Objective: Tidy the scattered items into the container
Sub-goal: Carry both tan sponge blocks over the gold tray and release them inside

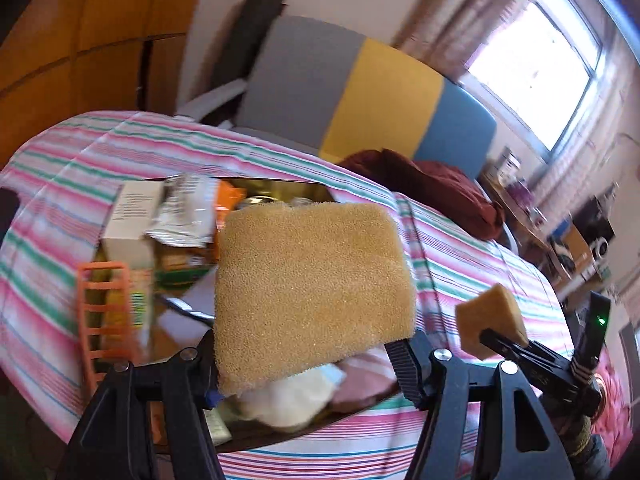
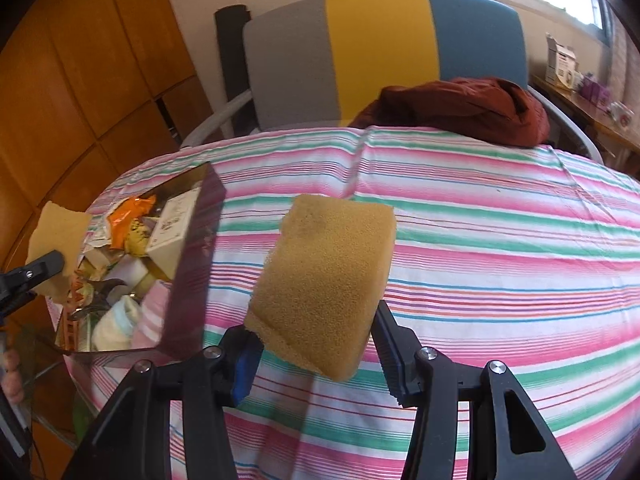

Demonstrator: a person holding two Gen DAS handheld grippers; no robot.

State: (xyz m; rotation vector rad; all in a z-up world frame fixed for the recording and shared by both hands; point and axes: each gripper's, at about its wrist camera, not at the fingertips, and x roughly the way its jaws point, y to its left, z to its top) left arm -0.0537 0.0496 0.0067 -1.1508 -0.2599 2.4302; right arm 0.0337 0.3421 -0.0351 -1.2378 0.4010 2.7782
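Left gripper (image 1: 308,354) and right gripper (image 2: 316,344) each clamp 1 yellow sponge (image 1: 308,280) (image 2: 324,280) — left one apparently over the cluttered container (image 2: 192,264).

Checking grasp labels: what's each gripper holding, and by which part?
Left gripper holds a yellow sponge by its lower edge, above the container. Right gripper holds a second yellow sponge by its lower end, over the striped cloth.

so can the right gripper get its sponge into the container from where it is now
Probably yes. The right gripper holds its sponge above the striped cloth, and the open container lies just to its left. Only the container's near wall and the left gripper over the container crowd the way.
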